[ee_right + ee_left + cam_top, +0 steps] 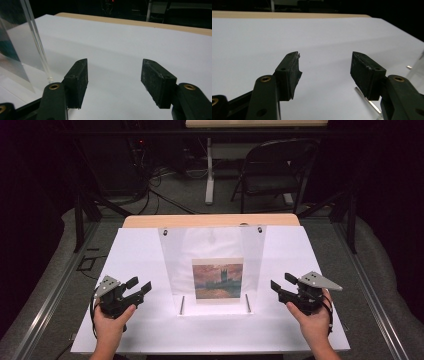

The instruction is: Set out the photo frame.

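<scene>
Left tongs (141, 286) and right tongs (281, 282), both agape, empty.

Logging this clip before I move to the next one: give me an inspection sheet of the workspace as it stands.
Surface: white board on a wooden table, evenly lit.
Job's things: clear acrylic frame standing mid-board, leaning, a landscape picture in its lower half; two metal strips at its base.
Clutter: nothing seen on the board.
Grippers: left gripper and right gripper flank the frame, apart from it, jaws open with nothing between them.
Cables: black loop at the left gripper's wrist side; loose cords on the floor behind the table.
Surroundings: dark room, folding chair, white table leg, grey carpet.
</scene>
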The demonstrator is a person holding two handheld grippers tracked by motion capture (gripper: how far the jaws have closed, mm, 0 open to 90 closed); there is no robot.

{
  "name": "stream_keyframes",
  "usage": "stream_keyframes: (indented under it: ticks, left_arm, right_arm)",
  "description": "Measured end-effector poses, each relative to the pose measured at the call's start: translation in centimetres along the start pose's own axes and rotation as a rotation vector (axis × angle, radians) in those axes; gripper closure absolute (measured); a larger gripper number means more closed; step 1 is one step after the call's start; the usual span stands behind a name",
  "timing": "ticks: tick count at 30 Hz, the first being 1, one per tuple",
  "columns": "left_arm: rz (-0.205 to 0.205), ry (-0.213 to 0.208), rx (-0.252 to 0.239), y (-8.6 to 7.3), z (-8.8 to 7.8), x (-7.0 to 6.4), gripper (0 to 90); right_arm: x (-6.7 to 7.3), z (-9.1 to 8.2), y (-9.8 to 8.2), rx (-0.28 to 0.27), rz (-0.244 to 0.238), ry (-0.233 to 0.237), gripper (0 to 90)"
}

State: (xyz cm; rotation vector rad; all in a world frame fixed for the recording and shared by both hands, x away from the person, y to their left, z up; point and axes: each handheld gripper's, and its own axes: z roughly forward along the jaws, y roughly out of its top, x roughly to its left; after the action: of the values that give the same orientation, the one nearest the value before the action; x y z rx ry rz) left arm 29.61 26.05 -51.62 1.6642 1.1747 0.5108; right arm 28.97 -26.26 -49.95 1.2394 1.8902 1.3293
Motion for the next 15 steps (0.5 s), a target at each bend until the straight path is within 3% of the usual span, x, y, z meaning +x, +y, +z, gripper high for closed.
stream_keyframes:
  ticks: [4,10,15]
  left_arm:
    - [-0.003,-0.013,0.018,-0.6,0.3,0.1,39.9]
    - [0.021,-0.025,0.072,-1.6,1.1,-0.3,39.7]
    - [0.038,-0.033,0.102,-2.0,1.6,-0.4,39.7]
  right_arm:
    - [0.0,0.5,-0.9,0.013,-0.016,-0.013,38.3]
    - [0.5,1.6,-2.6,0.069,-0.025,0.013,38.3]
    - [0.8,1.8,-2.8,0.088,-0.035,0.025,38.4]
